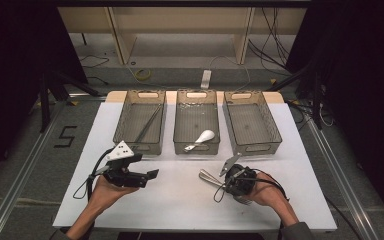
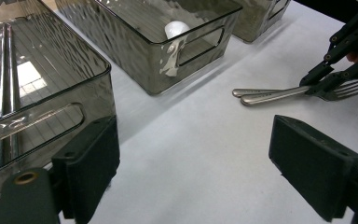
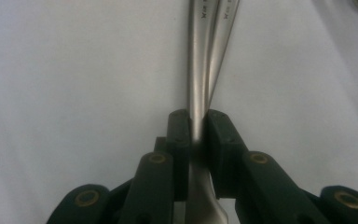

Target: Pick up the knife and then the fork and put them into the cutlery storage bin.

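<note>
The right gripper (image 3: 196, 135) has its jaws clenched on the neck of a steel fork (image 2: 303, 92), which lies flat on the white desk (image 1: 180, 200) just in front of the middle bin (image 1: 196, 145), a little to that bin's right. A second piece of cutlery (image 2: 254, 91) lies hard against the fork, its handle touching or nearly touching it, so the first care, I'd say, is to be sure the jaws have taken one handle and not both; from the right gripper view the second handle seems to run just outside the pads. A slow, straight lift would let the neighbour stay down instead of being dragged along. The middle bin already holds a white spoon (image 1: 201, 138), the bin to its left (image 1: 140, 145) holds long metal chopsticks (image 1: 148, 125), and the bin to its right (image 1: 252, 145) looks bare, so that one seems the likely home for the fork. The left gripper (image 1: 150, 176) hangs released, jaws wide, in front of the chopstick bin, well apart from the fork.
</note>
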Demonstrator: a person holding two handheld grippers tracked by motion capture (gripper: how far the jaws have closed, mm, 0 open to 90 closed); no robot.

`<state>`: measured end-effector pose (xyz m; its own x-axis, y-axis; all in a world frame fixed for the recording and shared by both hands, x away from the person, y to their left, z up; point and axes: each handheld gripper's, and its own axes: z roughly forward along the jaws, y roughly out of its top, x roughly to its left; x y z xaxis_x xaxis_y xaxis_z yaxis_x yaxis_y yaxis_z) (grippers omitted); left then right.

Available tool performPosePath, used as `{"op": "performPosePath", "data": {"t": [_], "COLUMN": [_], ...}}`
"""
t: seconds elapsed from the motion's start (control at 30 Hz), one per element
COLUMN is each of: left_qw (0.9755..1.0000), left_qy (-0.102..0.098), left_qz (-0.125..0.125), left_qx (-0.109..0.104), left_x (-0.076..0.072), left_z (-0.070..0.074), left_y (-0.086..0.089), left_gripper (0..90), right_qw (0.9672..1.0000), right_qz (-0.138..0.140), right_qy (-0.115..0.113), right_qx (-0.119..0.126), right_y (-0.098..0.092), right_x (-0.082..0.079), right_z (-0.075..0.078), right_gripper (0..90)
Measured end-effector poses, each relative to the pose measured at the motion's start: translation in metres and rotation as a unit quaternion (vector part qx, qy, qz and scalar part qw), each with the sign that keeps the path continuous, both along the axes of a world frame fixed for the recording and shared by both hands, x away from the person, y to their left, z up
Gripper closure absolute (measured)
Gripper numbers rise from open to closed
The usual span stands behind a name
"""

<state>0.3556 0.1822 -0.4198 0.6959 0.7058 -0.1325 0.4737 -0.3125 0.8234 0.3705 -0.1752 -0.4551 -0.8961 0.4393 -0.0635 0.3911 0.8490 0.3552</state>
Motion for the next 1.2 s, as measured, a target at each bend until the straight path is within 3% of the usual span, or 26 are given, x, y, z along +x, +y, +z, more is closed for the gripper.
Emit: {"op": "performPosePath", "data": {"t": [0.17, 0.43, 0.6, 1.2], "left_qw": [1.0000, 0.9999, 0.9996, 0.9986], "left_qy": [-0.001, -0.005, -0.011, -0.023], "left_qz": [0.002, 0.008, 0.014, 0.026], "left_qx": [-0.002, -0.011, -0.022, -0.040], "left_x": [0.000, 0.000, 0.000, 0.000], "left_z": [0.000, 0.001, 0.003, 0.005], "left_y": [0.000, 0.002, 0.005, 0.011], "left_gripper": [15.6, 15.6, 15.6, 15.6], "right_qw": [0.9999, 0.9988, 0.9971, 0.9899], "right_qz": [-0.004, -0.014, -0.029, -0.070], "right_qy": [-0.009, -0.033, -0.045, -0.086], "right_qx": [0.002, 0.032, 0.055, 0.089], "right_y": [-0.003, -0.008, -0.014, -0.028], "right_x": [0.000, 0.000, 0.002, 0.026], "right_z": [0.003, 0.014, 0.025, 0.052], "right_gripper": [80.8, 80.9, 80.9, 80.9]}}
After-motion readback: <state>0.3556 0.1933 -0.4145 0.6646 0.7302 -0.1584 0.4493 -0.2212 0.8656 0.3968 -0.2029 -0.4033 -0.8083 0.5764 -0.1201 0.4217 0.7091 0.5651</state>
